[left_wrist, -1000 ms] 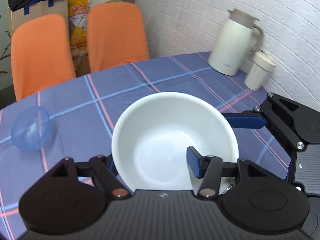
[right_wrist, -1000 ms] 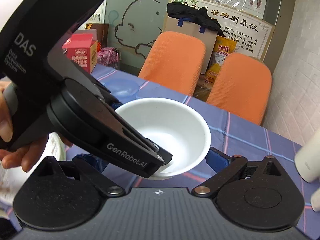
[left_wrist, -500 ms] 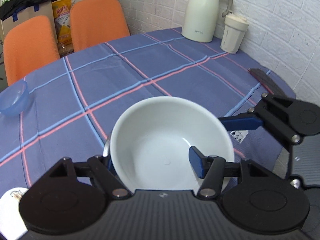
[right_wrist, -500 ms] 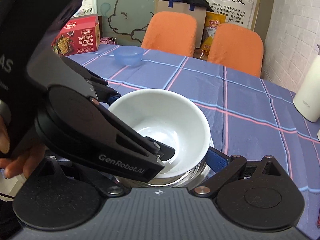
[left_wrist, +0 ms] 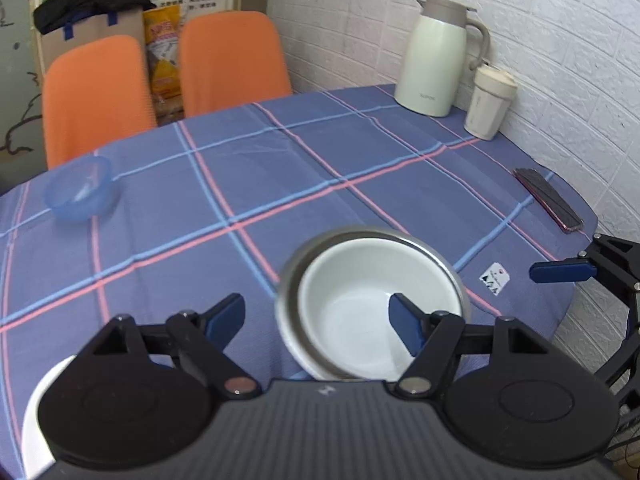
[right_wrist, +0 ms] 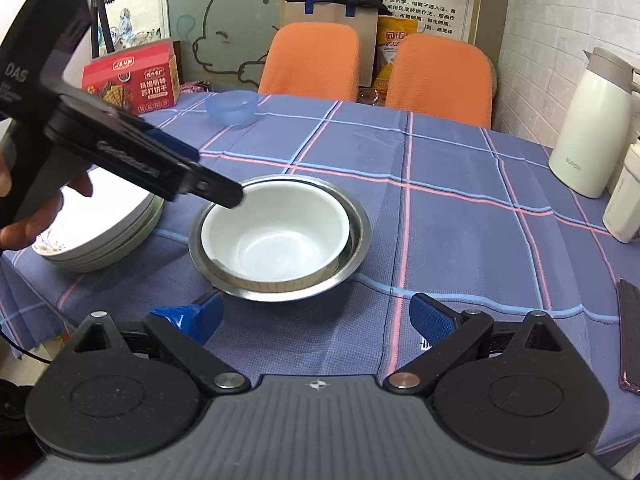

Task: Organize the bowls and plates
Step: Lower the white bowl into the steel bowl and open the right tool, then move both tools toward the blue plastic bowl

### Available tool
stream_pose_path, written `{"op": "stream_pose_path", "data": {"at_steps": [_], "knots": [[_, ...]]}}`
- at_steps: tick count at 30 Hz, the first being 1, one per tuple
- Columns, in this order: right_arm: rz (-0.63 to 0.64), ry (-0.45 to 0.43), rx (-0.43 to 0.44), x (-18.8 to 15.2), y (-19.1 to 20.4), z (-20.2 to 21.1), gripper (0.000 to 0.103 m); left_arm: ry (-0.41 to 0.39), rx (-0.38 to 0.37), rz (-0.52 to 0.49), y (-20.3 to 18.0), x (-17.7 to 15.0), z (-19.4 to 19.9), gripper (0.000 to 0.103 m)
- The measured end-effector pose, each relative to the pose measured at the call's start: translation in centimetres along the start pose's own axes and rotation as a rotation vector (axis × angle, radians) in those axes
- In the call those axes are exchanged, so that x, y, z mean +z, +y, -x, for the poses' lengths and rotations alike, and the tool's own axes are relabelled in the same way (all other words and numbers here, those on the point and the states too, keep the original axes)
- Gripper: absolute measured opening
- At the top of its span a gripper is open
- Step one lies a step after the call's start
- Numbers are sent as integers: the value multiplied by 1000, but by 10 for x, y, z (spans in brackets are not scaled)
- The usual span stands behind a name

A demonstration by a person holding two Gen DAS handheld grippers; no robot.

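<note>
- The white bowl (right_wrist: pixel 276 236) has been set down inside the metal bowl (right_wrist: pixel 356 240) on the checked tablecloth (right_wrist: pixel 460 216); half a second ago it was still clamped at its rim.
- The left gripper (left_wrist: pixel 316 316) has been opened wide and nothing is held by it; one finger (left_wrist: pixel 404 320) is seen over the white bowl's hollow, the other outside both bowls.
- The right gripper (right_wrist: pixel 316 316) is also spread and empty, pulled back to the near side of the nested pair.
- This nesting step is judged complete.
- A blue bowl (right_wrist: pixel 232 107) is left apart at the far edge, and stacked plates (right_wrist: pixel 104 236) lie beside the nested bowls.
- The blue bowl is probably to be gathered next.
</note>
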State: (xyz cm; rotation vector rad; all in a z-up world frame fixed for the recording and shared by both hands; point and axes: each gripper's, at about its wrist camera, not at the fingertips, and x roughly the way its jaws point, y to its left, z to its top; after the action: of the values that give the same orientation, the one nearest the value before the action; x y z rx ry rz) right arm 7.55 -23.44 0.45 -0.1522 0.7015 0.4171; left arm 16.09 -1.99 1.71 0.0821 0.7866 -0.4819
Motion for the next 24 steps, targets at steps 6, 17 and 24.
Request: {"op": "stream_pose_path", "data": {"at_steps": [6,17,24], "knots": [[-22,-31,74,18,7,-9,88,-19,126,78,54,-9,30,72],[66,-31,138,123,49,-80,88,-16,255,281,194,7,44,72],[160,32,119,194,84,-168,88,-36,230,378,255,56,-3,72]]}}
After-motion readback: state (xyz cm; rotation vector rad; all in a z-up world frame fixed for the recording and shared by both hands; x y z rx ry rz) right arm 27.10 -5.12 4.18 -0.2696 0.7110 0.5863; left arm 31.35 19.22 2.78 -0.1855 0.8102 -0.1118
